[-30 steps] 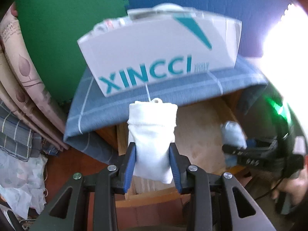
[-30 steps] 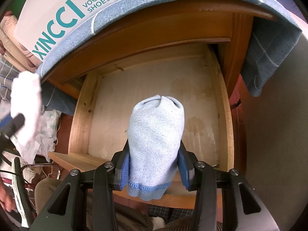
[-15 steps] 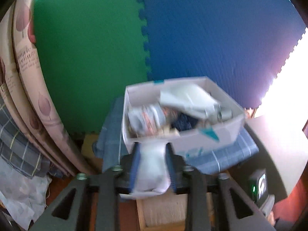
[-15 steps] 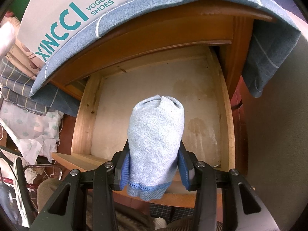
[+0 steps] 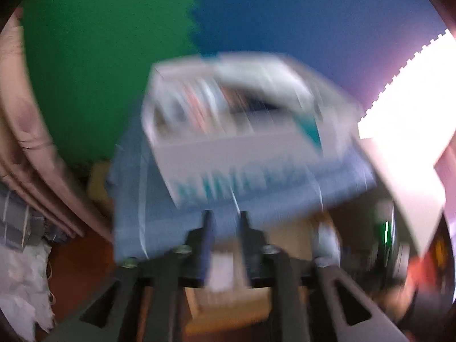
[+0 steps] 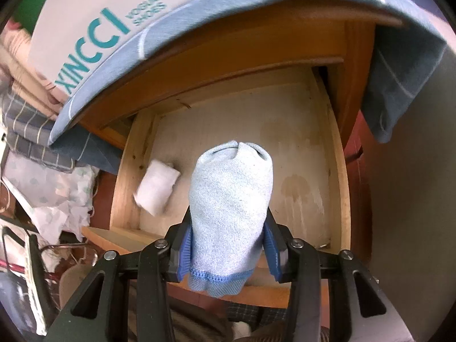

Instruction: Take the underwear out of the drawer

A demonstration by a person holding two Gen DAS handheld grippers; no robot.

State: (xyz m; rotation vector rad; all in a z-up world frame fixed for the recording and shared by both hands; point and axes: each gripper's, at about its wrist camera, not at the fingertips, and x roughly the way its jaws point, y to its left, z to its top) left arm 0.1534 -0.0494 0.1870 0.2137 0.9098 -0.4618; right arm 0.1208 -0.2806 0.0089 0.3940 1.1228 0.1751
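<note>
The right gripper [image 6: 226,239] clamps a rolled pale-blue underwear bundle [image 6: 230,213] between its blue pads, pointing steeply down over the open wooden drawer [image 6: 337,171]. A white rolled bundle [image 6: 156,186] sits at the drawer's left wall. The left gripper [image 5: 223,228], badly blurred, has its jaws opening with nothing between them, aimed down toward the blue cloth [image 5: 136,199] and the white shoe box [image 5: 236,154] on it.
</note>
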